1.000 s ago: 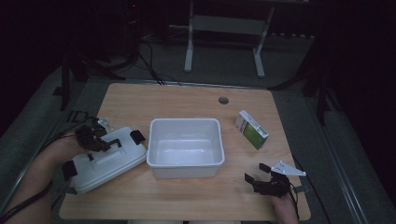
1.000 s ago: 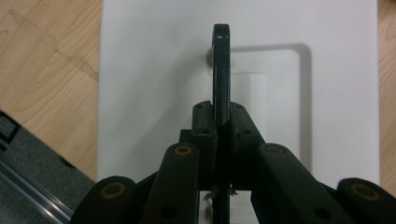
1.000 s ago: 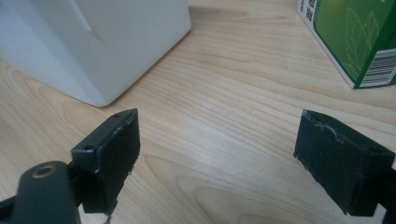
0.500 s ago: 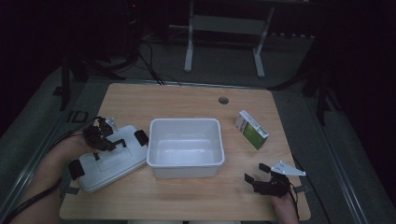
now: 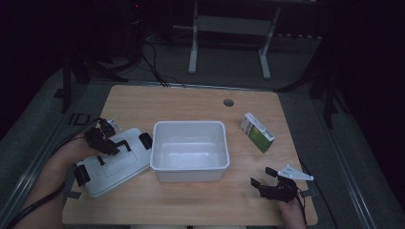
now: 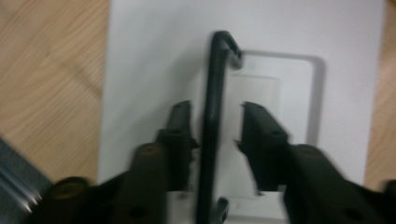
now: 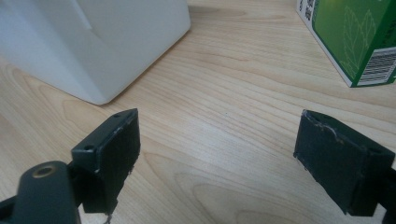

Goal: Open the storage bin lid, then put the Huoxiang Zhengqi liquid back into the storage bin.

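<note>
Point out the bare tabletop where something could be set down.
Widest: the far strip behind the white tub, around the cable hole. Also bare: the near edge between the lid and right claw. Crowded: left side, where the lid touches the tub, and around the green box.

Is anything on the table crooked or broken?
Nothing looks broken. The white lid lies off the empty white tub, turned askew to the table's edge. The left gripper has its jaws astride the lid's black handle. The green box also sits turned.

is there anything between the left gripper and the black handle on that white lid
Nothing visible. The left gripper is open, one jaw on each side of the black handle on the white lid, with only small gaps between.
</note>
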